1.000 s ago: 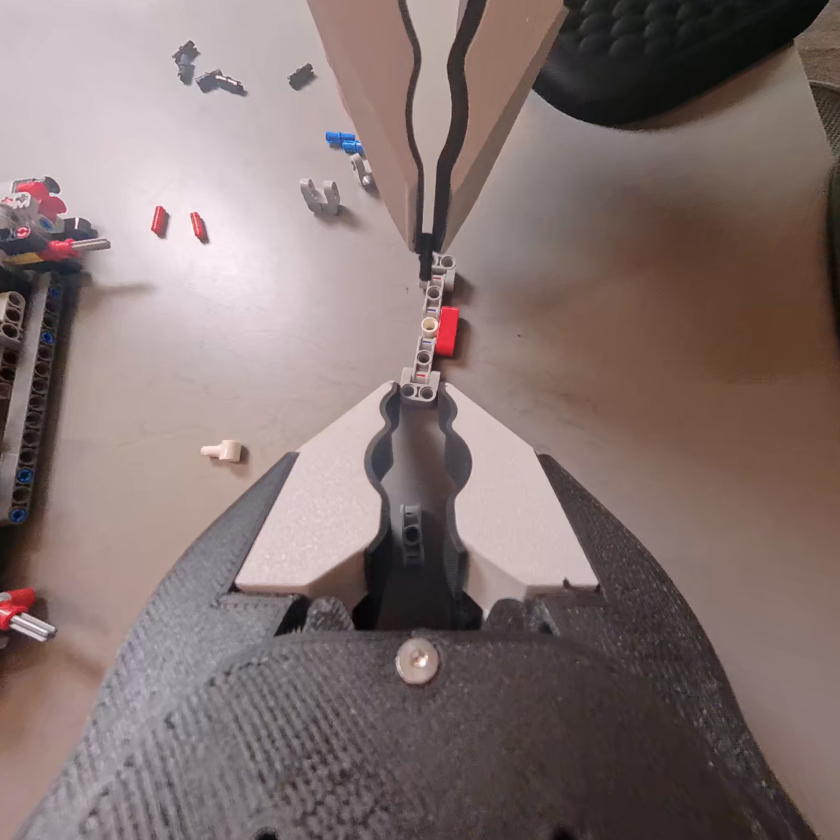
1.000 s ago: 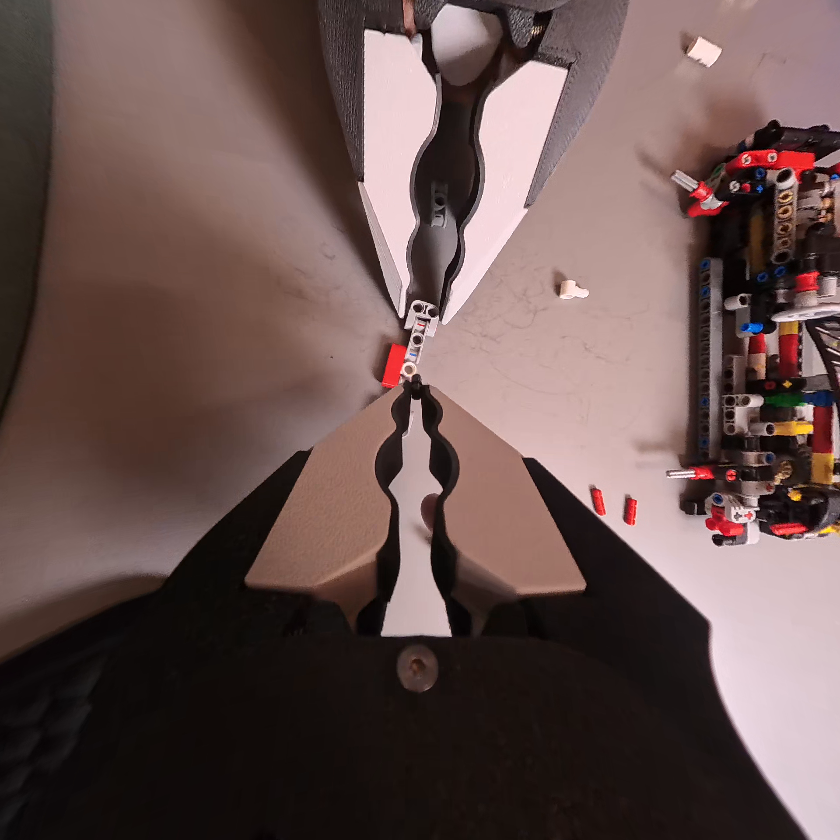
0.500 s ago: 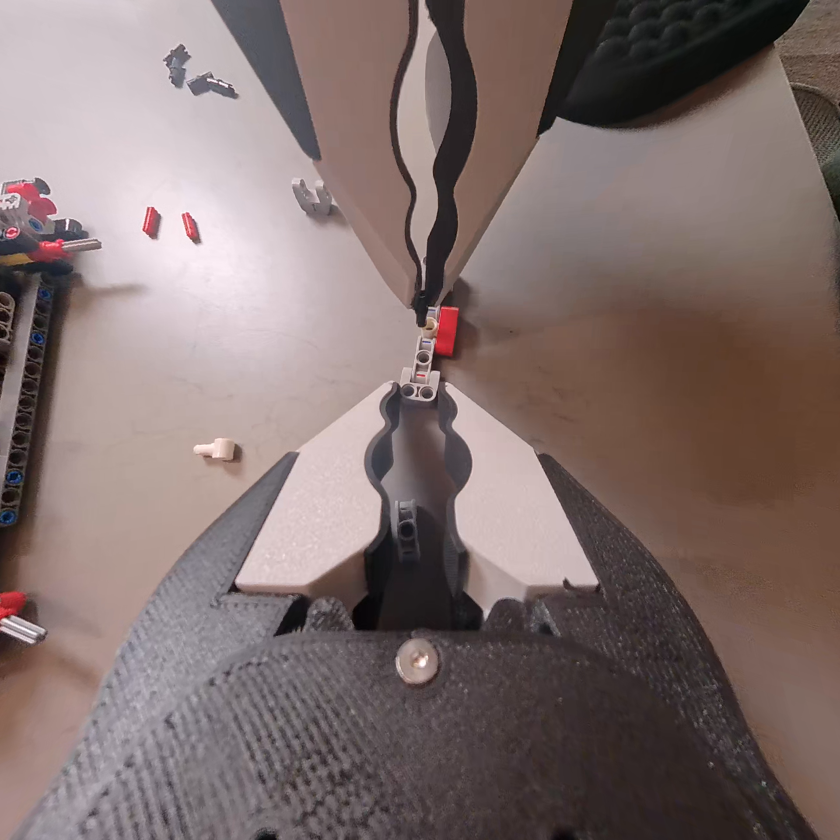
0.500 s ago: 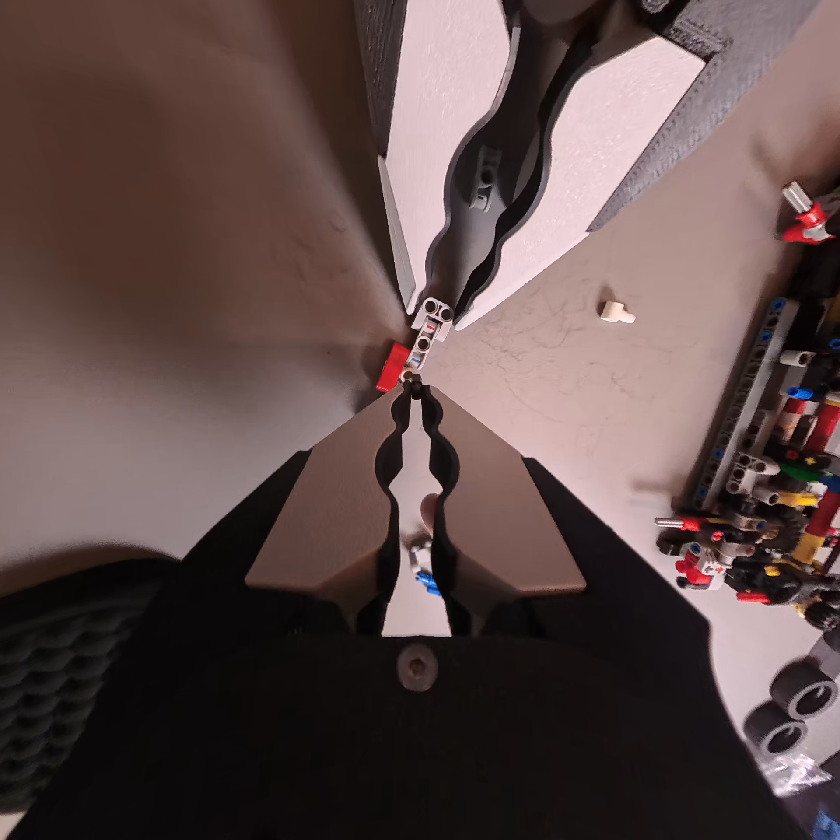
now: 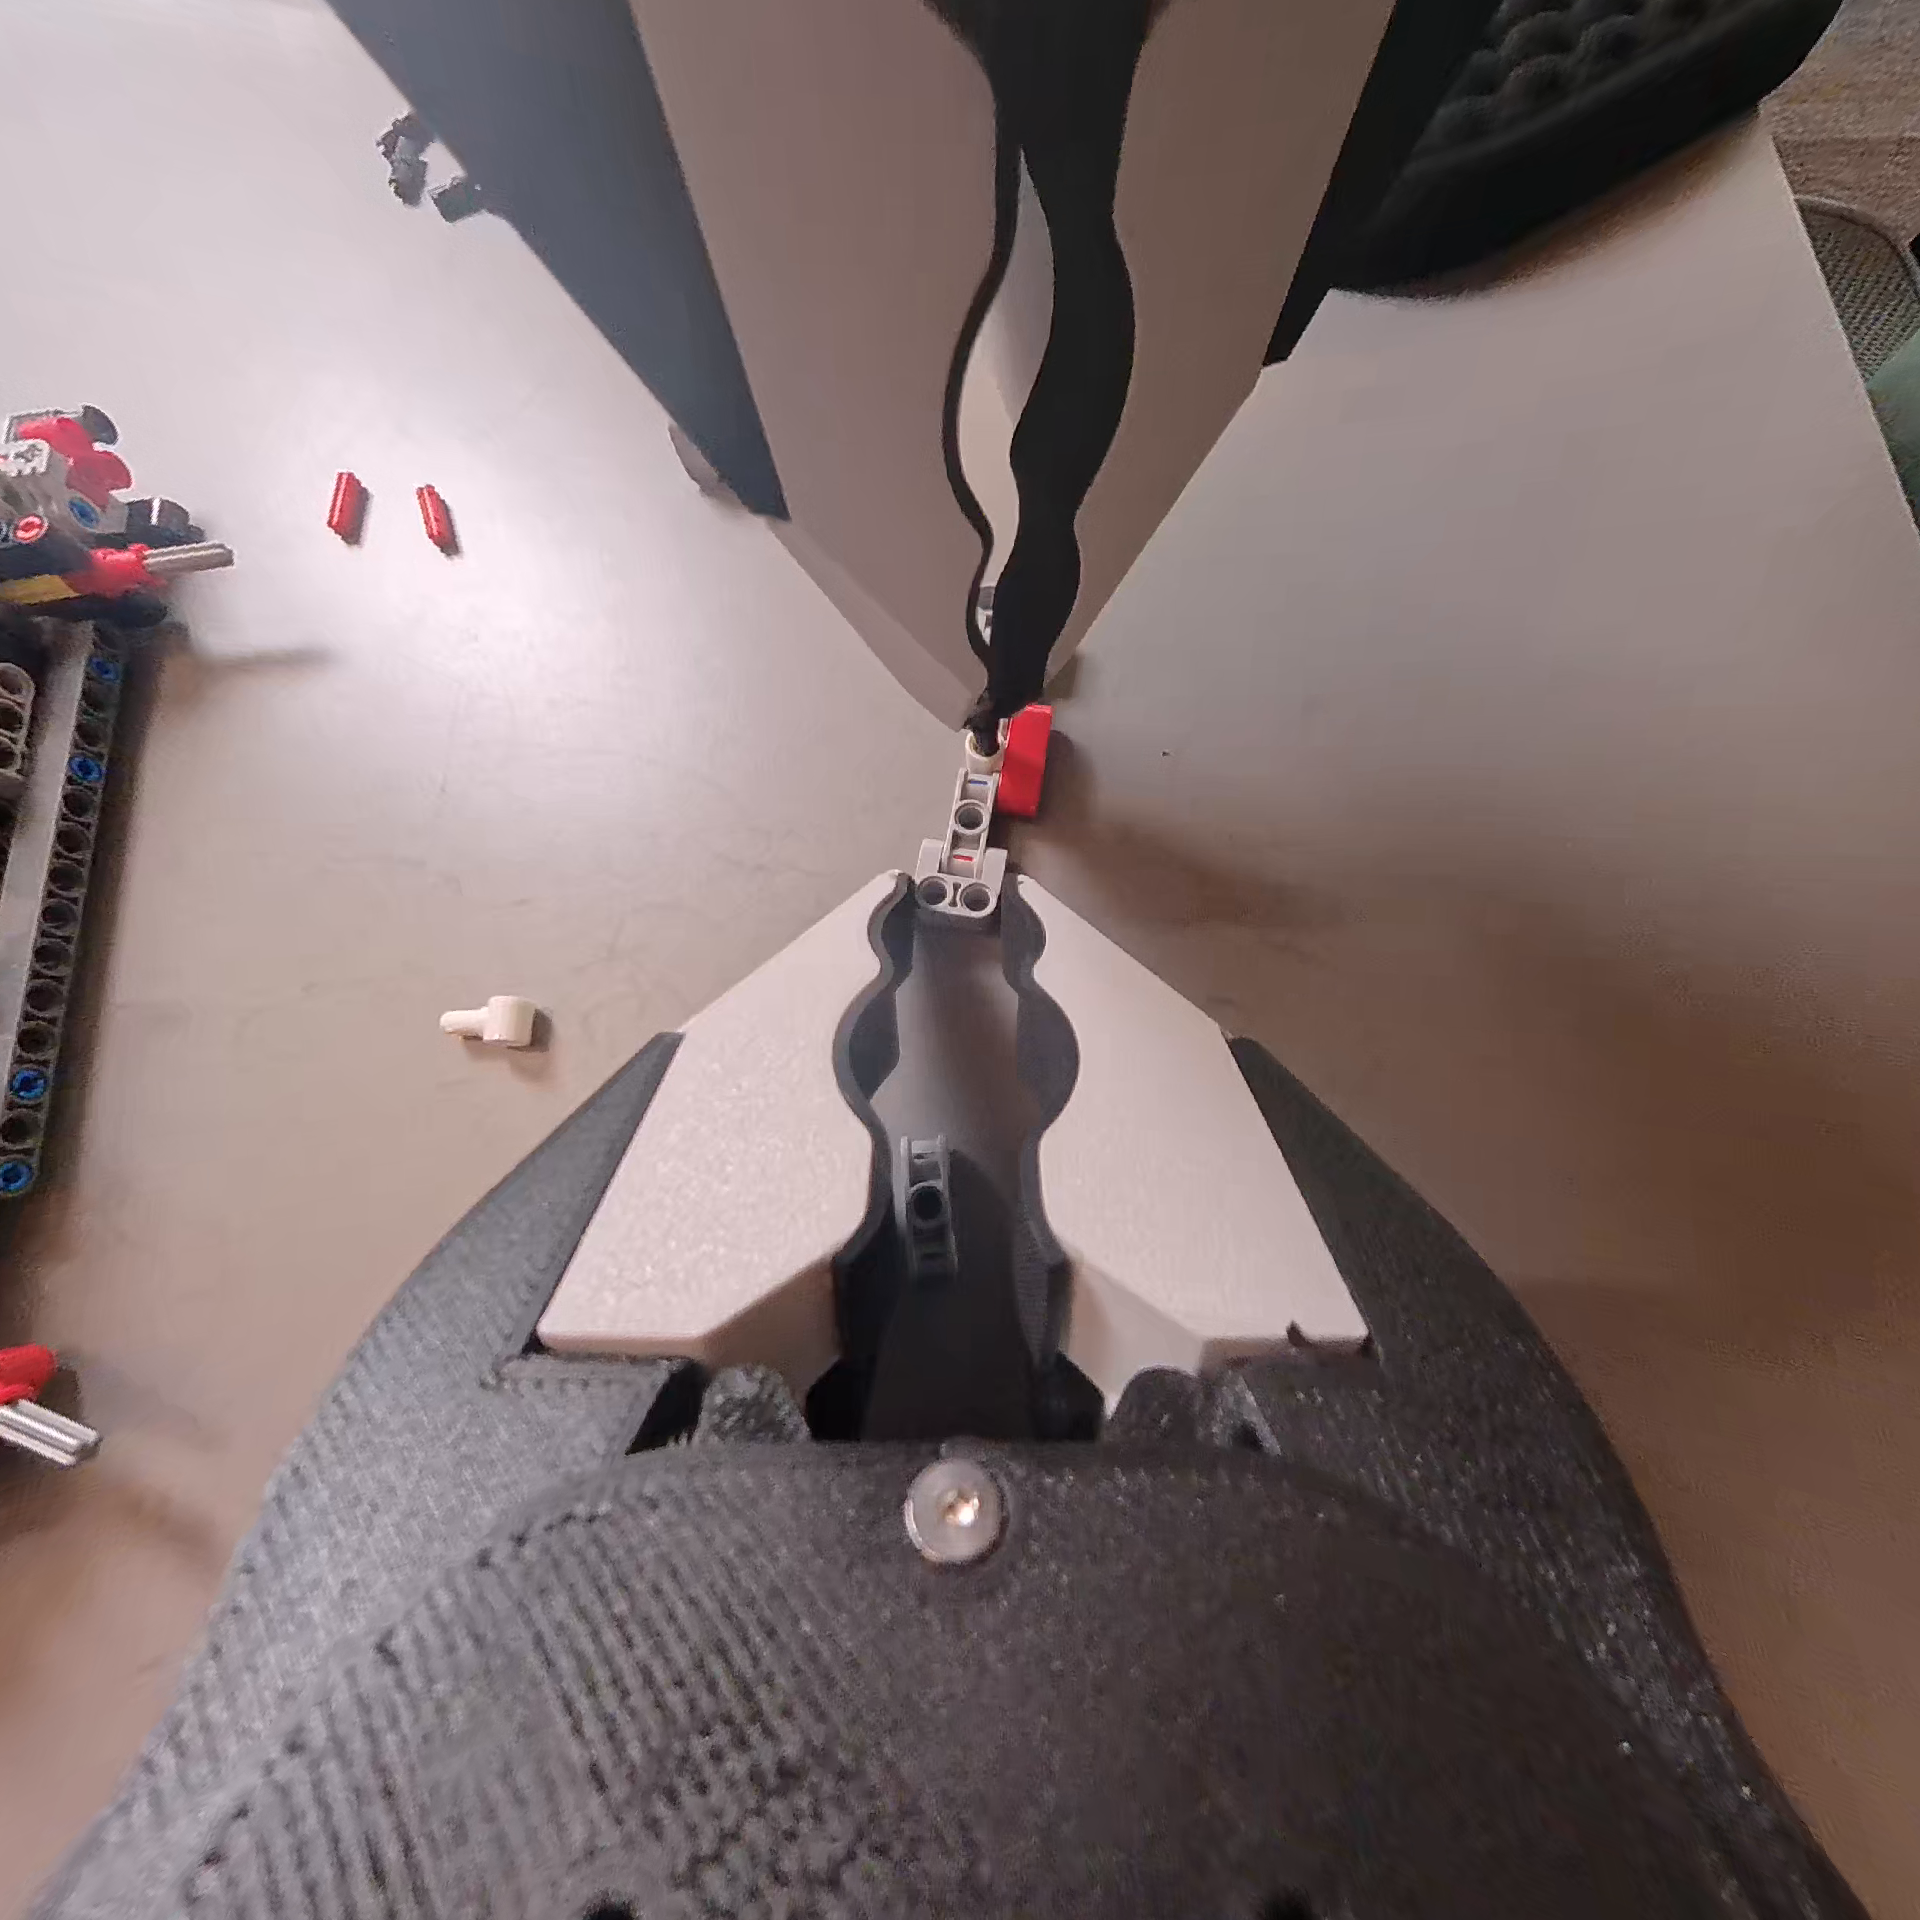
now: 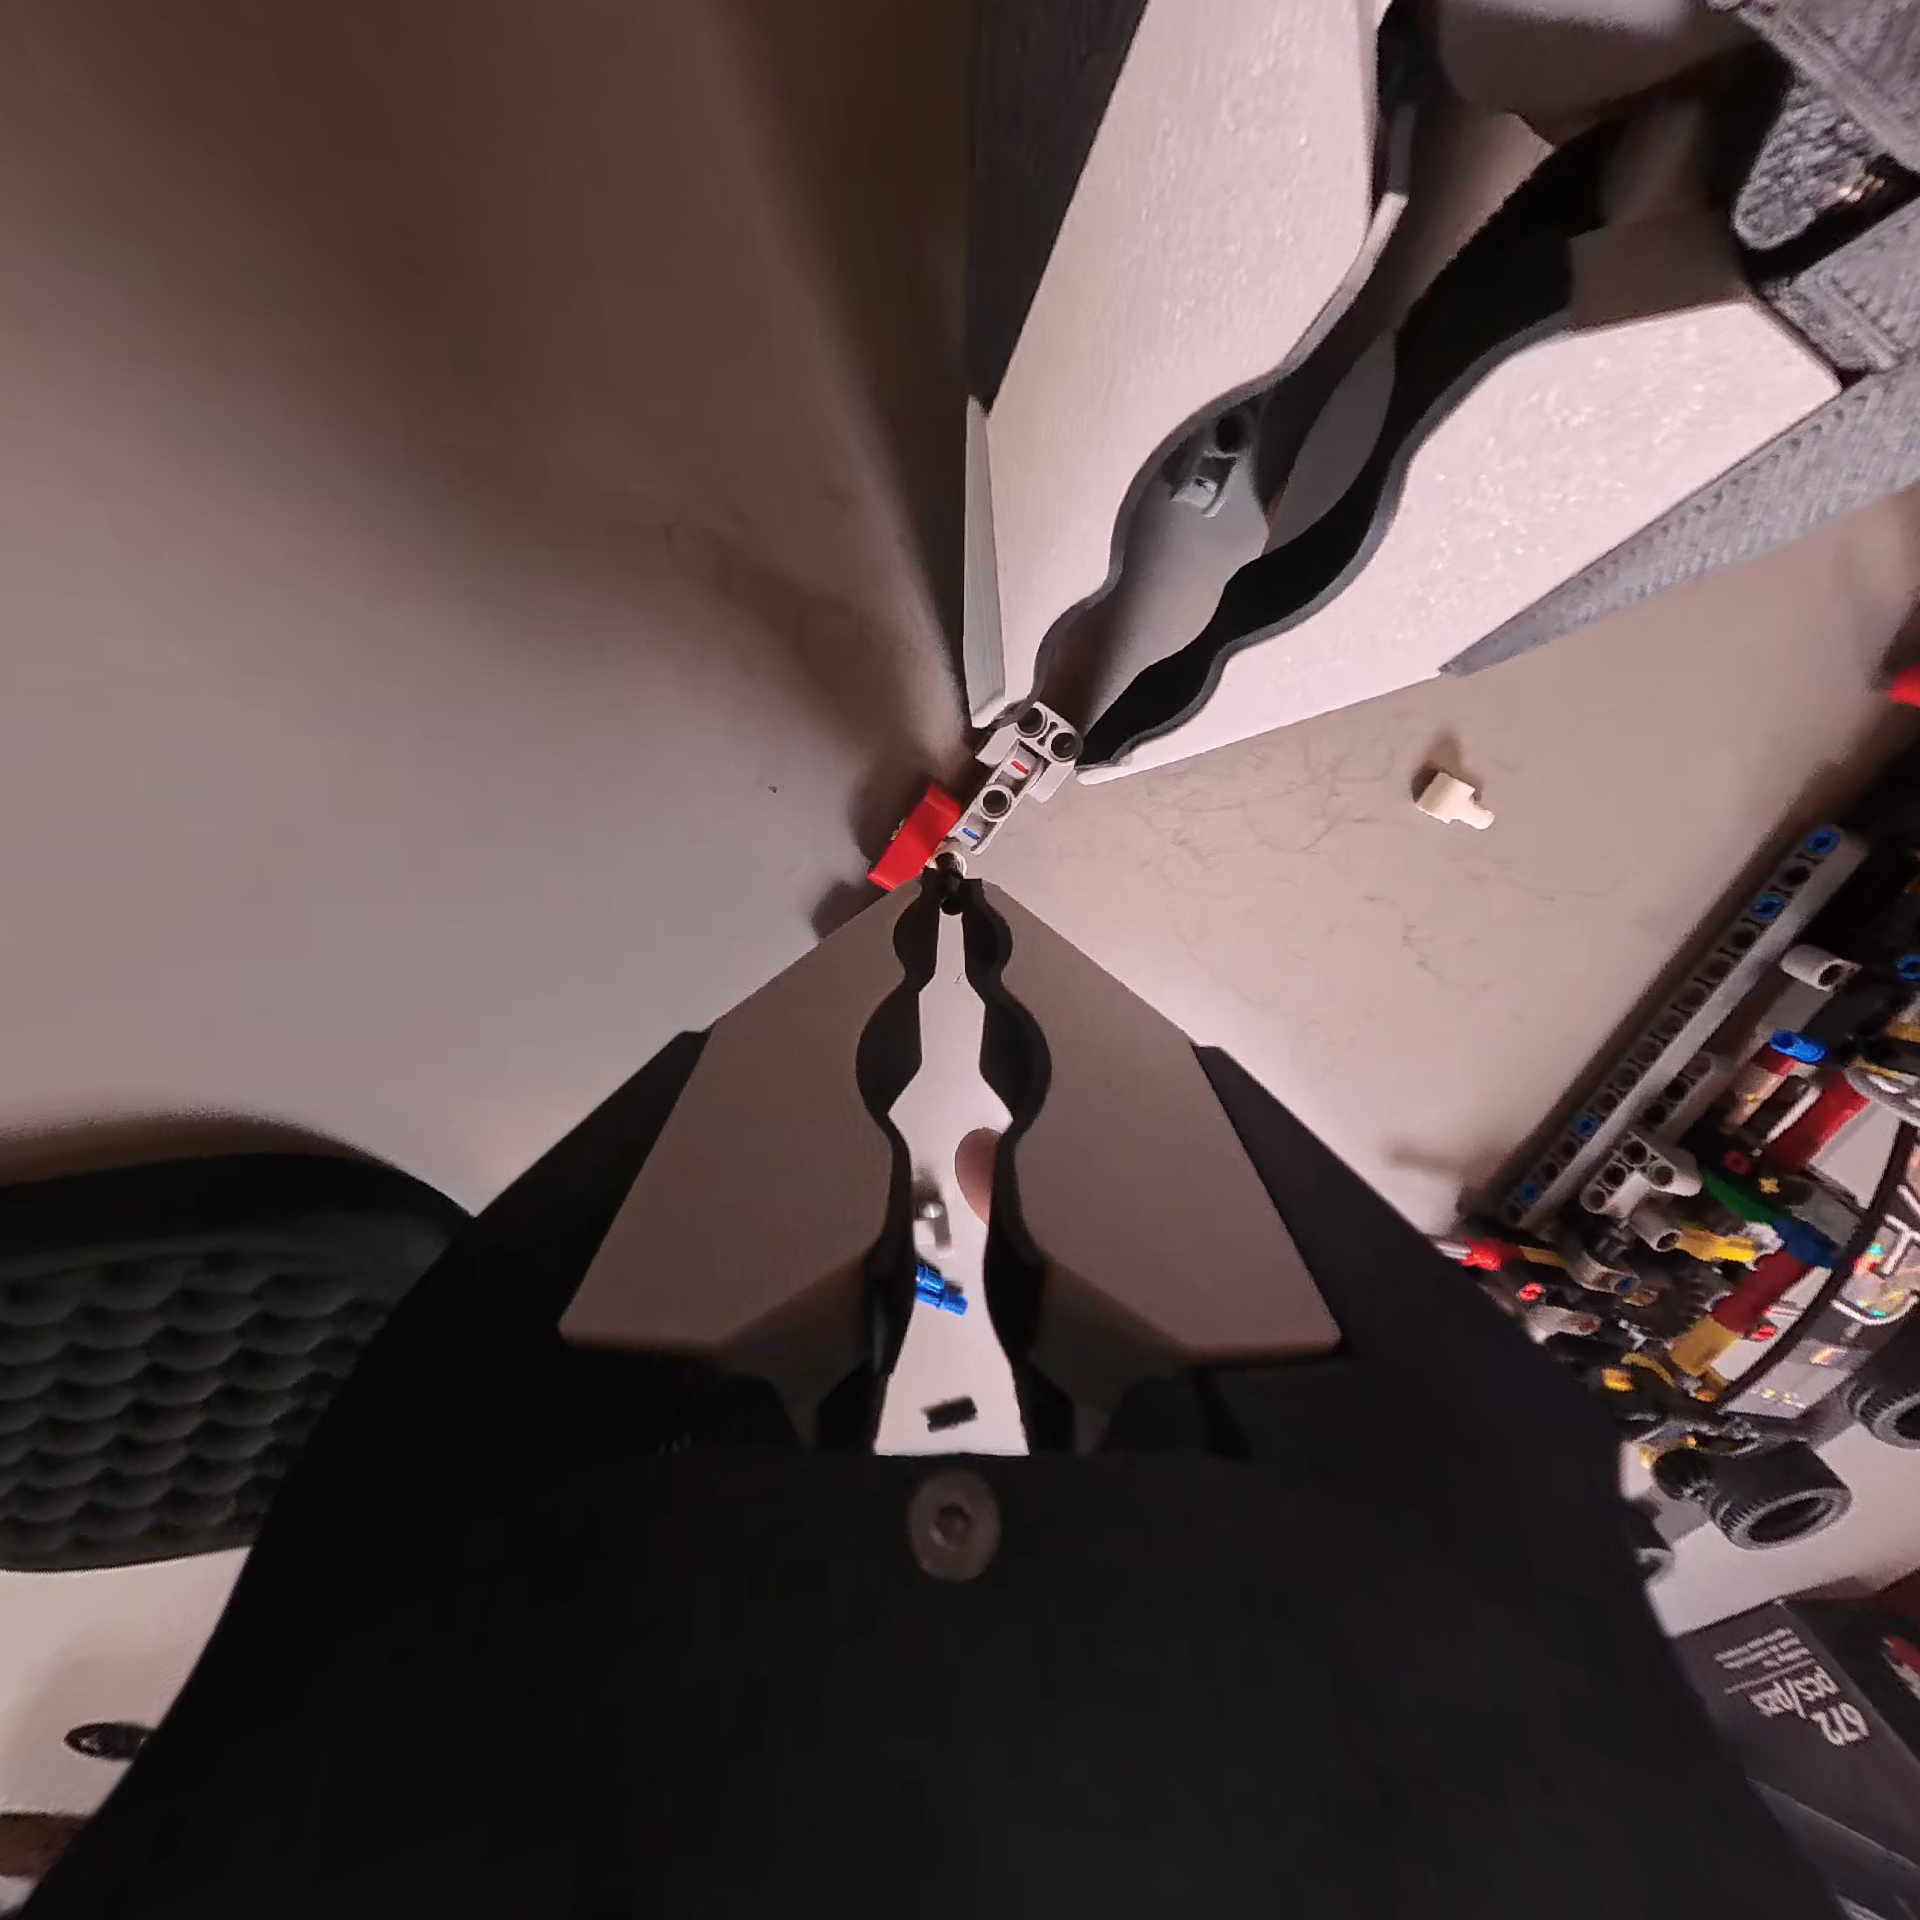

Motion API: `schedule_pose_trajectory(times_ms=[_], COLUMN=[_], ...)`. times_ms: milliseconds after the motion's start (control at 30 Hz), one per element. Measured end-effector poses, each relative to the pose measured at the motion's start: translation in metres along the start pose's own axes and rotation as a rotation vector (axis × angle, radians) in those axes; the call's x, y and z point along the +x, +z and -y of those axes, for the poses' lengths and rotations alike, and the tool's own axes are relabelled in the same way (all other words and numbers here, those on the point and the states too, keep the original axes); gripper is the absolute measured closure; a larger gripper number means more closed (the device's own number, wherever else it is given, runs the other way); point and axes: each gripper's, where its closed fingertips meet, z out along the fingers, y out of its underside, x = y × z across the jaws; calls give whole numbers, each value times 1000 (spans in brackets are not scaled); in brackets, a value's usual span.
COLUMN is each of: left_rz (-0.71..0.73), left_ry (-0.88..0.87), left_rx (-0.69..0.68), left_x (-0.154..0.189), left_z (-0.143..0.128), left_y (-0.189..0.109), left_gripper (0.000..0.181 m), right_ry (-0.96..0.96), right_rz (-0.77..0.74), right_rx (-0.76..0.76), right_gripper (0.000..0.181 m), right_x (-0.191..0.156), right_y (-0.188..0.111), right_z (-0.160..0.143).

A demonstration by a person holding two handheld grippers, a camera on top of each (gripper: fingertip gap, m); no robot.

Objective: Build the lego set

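Note:
My left gripper (image 5: pixel 958 896) is shut on the near end of a light grey lego beam (image 5: pixel 970 821) that has a red piece (image 5: pixel 1027 761) on its right side, held just above the table. My right gripper (image 6: pixel 948 896) is shut on a small black pin (image 6: pixel 950 891), and its tip touches the beam's far part (image 6: pixel 995 802) beside the red piece (image 6: pixel 914 840). In the left wrist view the right gripper (image 5: pixel 989 717) comes down from the top. In the right wrist view the left gripper (image 6: pixel 1039 732) comes in from the upper right.
A half-built car model (image 6: pixel 1714 1195) with black wheels (image 6: pixel 1787 1496) lies to one side, also showing in the left wrist view (image 5: pixel 62 727). Loose on the table are a tan pin (image 5: pixel 488 1020), two small red pieces (image 5: pixel 348 507) and a blue pin (image 6: pixel 940 1294). A black mesh object (image 5: pixel 1558 135) sits at the table's edge. Only a small space, under 4 cm, lies between the two pairs of fingers. The half-built car model (image 6: pixel 1714 1195) is about equally far from each gripper, around 20 cm.
My right gripper has moved along the beam toward my left gripper and tilted, now covering the beam's far end. The left gripper has held still with the beam.

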Motion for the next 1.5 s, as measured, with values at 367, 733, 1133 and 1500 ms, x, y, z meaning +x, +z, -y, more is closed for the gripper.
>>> schedule_pose_trajectory(times_ms=[367, 733, 1133, 1500], left_rz=[2, 6, 10, -9], left_ry=[-12, -36, -31, -40], left_rx=[6, 7, 8, 10], left_x=[1, 1, 1, 4], left_z=[0, -1, -1, -2], left_y=[0, 0, 0, -2], left_gripper=[167, 167, 167, 166], right_ry=[-71, -73, -104, -136], right_rz=[-21, 6, 31, 65], right_rx=[-47, -54, -65, -62], right_gripper=[179, 179, 179, 179], right_x=[0, 0, 0, -6], right_y=[1, 1, 2, 9], right_z=[2, 1, 2, -3])
